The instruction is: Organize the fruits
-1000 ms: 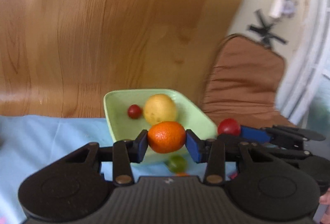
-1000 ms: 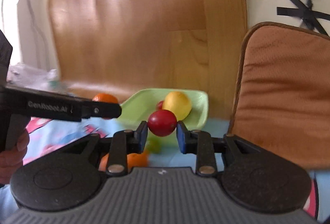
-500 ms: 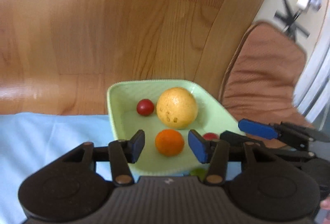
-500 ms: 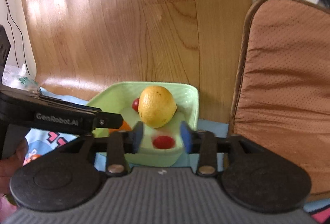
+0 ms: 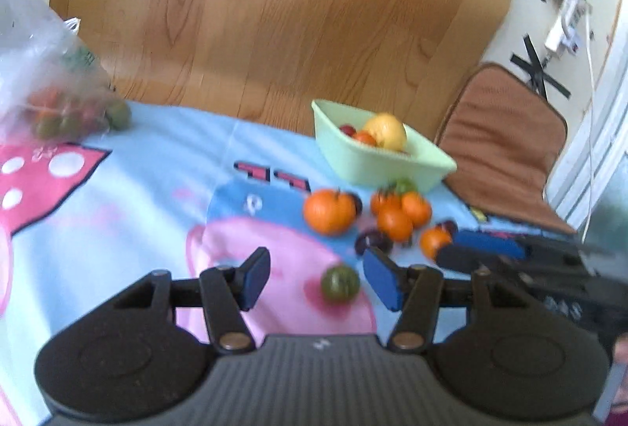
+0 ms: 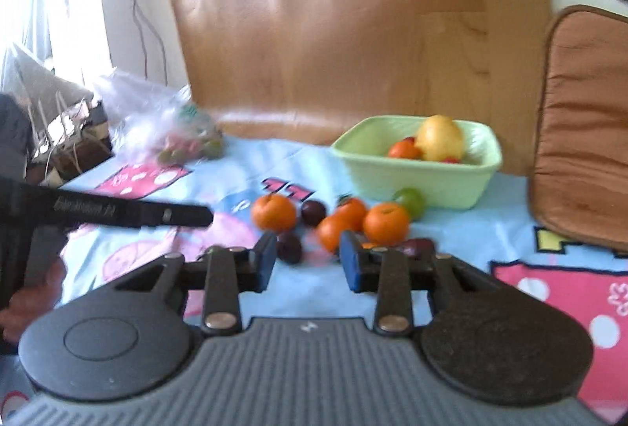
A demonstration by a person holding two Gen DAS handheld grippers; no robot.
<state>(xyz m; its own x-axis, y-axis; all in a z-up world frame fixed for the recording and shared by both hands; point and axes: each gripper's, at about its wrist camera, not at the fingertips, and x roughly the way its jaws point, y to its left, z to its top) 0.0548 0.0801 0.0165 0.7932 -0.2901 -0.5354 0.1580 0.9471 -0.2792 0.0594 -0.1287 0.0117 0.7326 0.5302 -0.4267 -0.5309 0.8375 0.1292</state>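
A pale green bowl (image 5: pixel 428 167) (image 6: pixel 416 178) stands at the back of the cloth. It holds a yellow lemon (image 5: pixel 386 131) (image 6: pixel 439 137), a small orange (image 6: pixel 404 150) and red fruit. Several oranges (image 5: pixel 329 211) (image 6: pixel 386 223), dark plums (image 6: pixel 290 247) and a green fruit (image 6: pixel 410 200) lie loose in front of the bowl. My left gripper (image 5: pixel 316 278) is open and empty, low over the cloth, with a dark green tomato (image 5: pixel 339 282) beyond its fingers. My right gripper (image 6: pixel 308 259) is open and empty, just short of the loose fruit.
A clear plastic bag of fruit (image 5: pixel 51 100) (image 6: pixel 172 127) lies at the back left. A wooden board (image 5: pixel 274 13) stands behind the cloth. A brown cushion (image 5: pixel 506 135) (image 6: pixel 581 135) is to the right of the bowl. The cloth (image 5: pixel 137 190) is light blue with a cartoon print.
Both grippers let their fruit go into the bowl, the left an orange and the right a red fruit. Both then pulled back from the bowl, open, over the loose fruit.
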